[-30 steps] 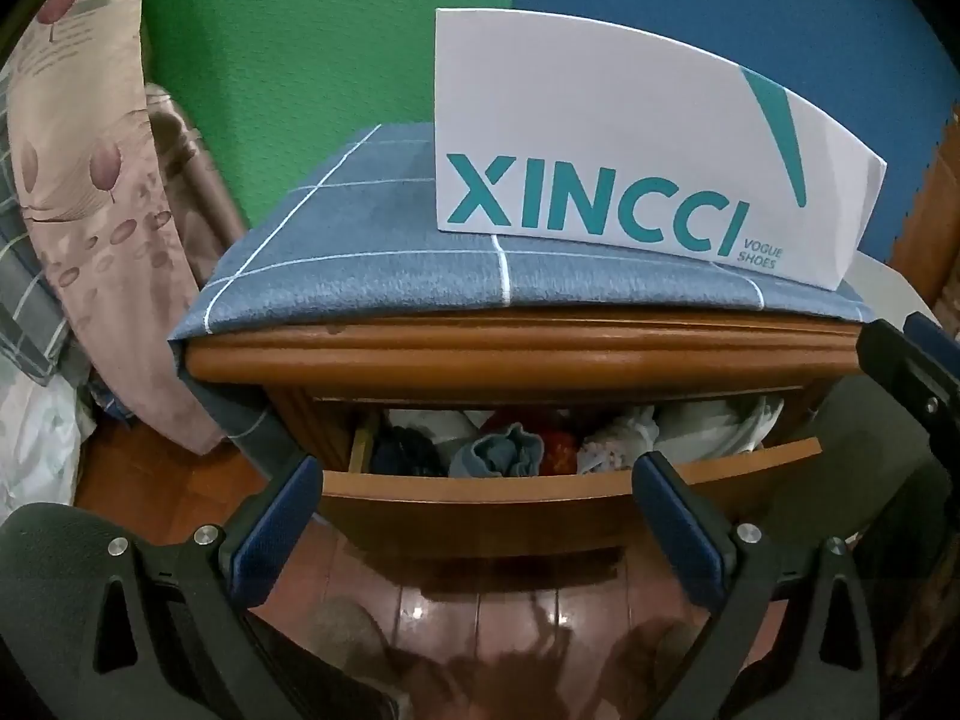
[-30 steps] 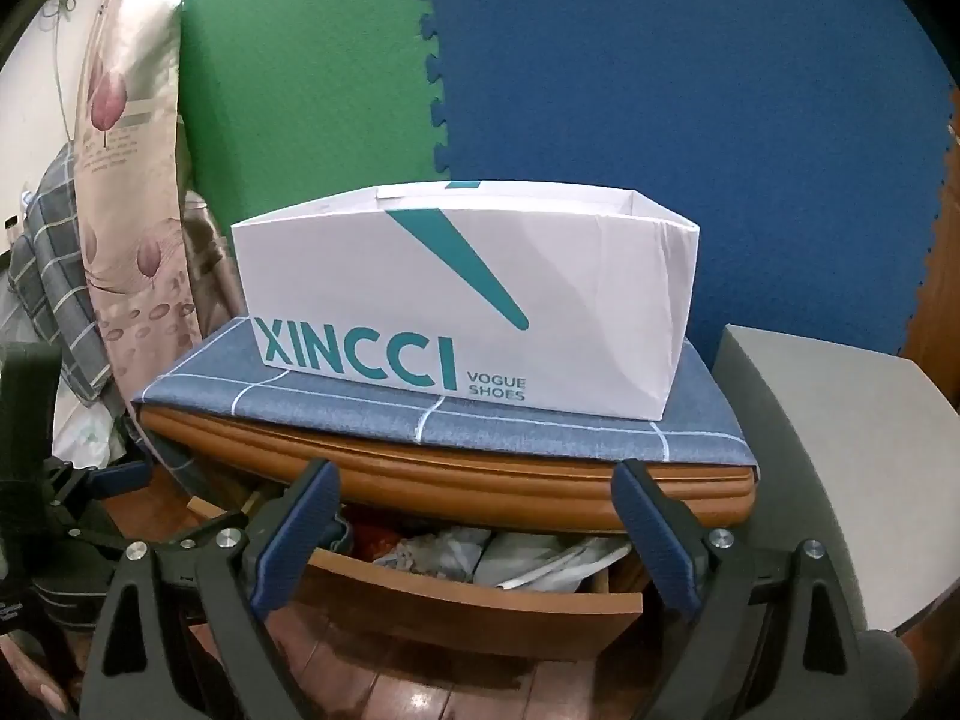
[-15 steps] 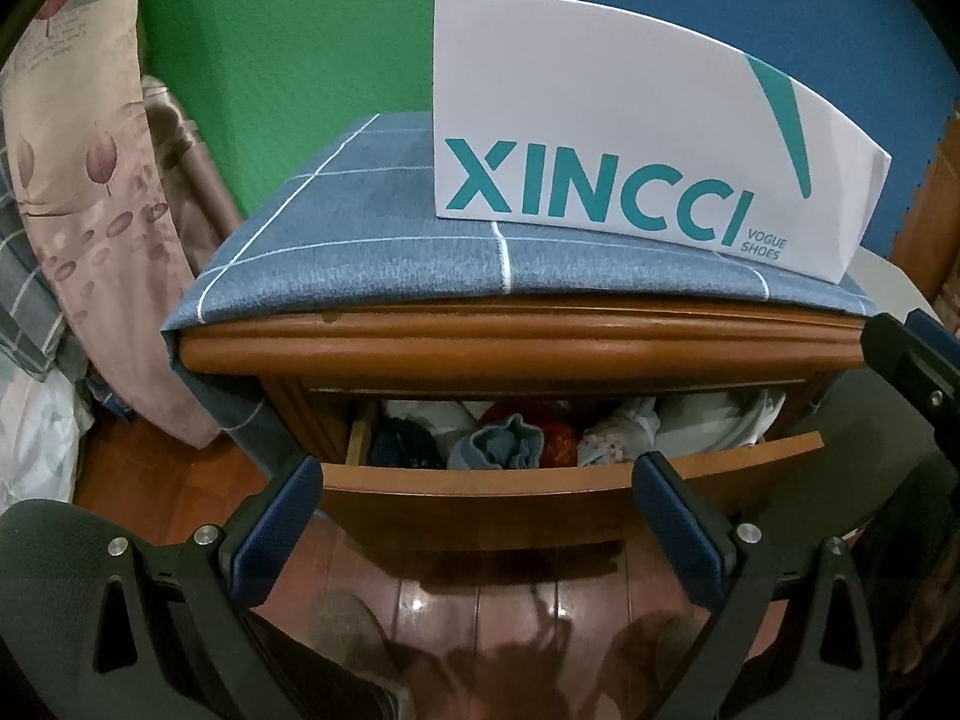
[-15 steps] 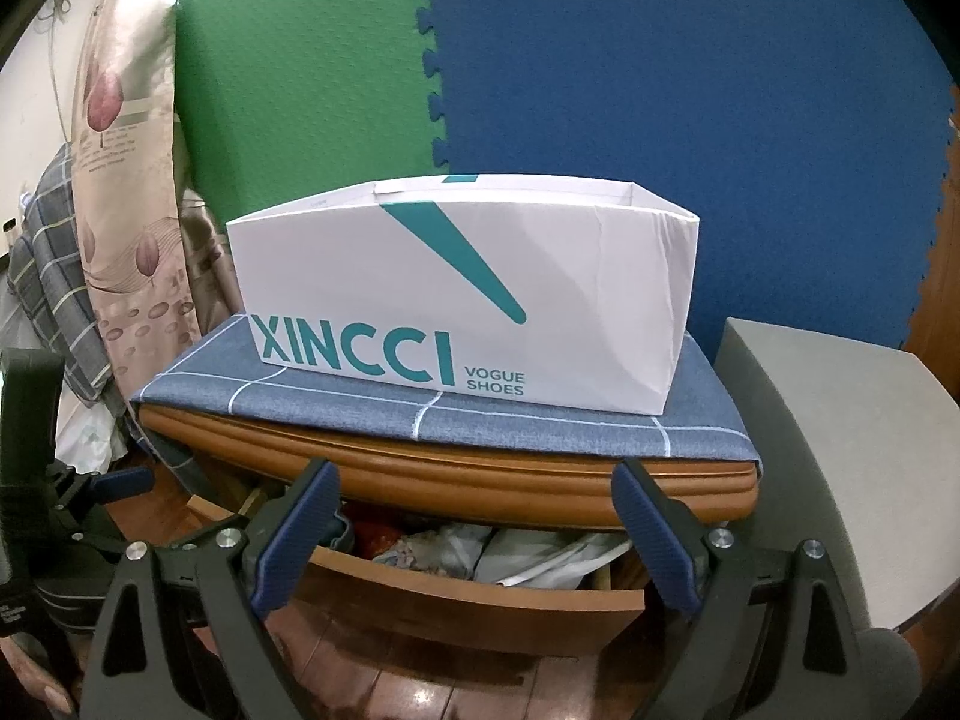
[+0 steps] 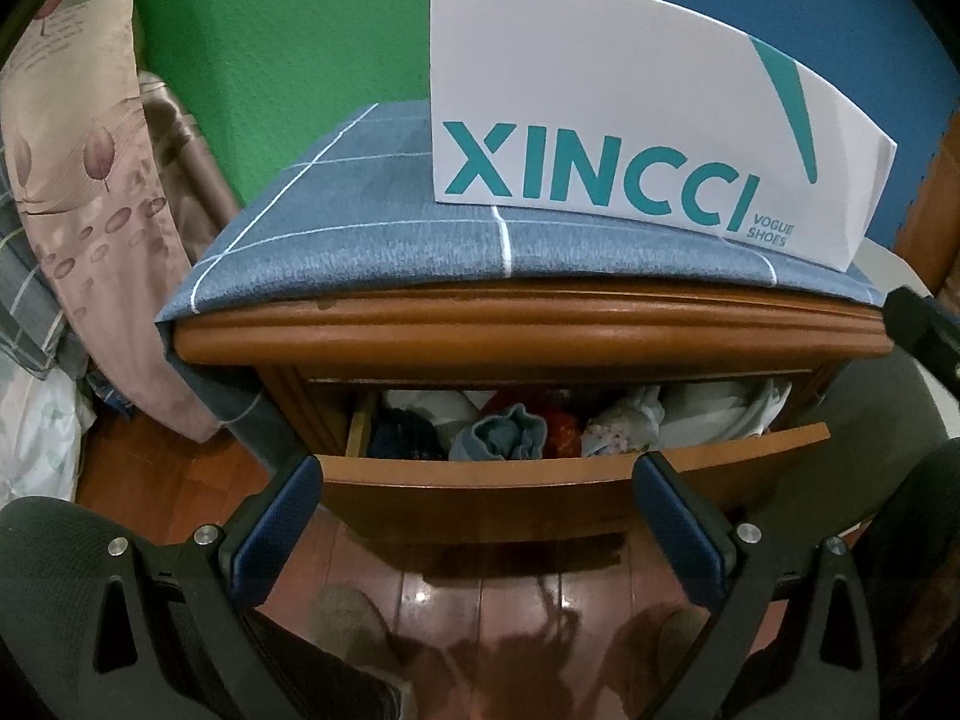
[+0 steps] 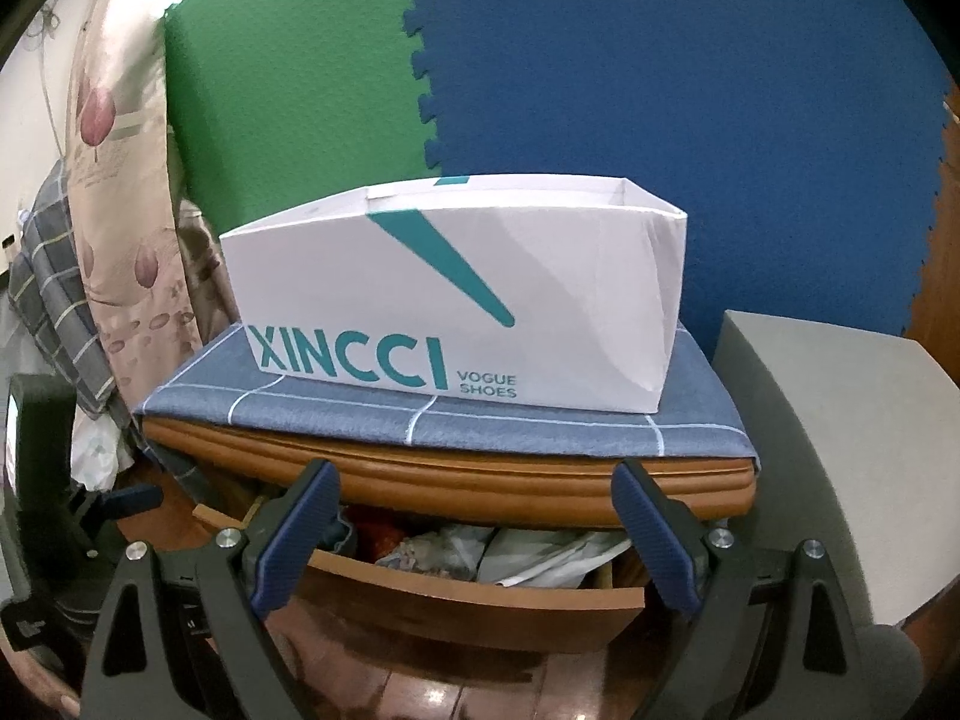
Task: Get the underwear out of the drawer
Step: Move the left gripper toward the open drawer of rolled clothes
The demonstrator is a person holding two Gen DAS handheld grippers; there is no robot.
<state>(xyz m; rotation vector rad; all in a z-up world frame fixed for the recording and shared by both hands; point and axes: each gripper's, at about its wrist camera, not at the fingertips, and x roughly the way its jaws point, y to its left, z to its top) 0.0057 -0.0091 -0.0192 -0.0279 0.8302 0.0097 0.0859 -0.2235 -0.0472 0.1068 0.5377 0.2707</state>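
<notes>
Underwear in drawer; beyond both spread jaws.

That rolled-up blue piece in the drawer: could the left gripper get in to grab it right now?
Probably yes. The drawer is pulled out, the blue roll lies exposed at the front, and the left gripper is open and empty before it. The cabinet top overhangs, so the gap is shallow.

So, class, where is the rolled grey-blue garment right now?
In the left wrist view, the rolled grey-blue garment sits in the open drawer, centre-left, between dark clothing and a red item.
</notes>
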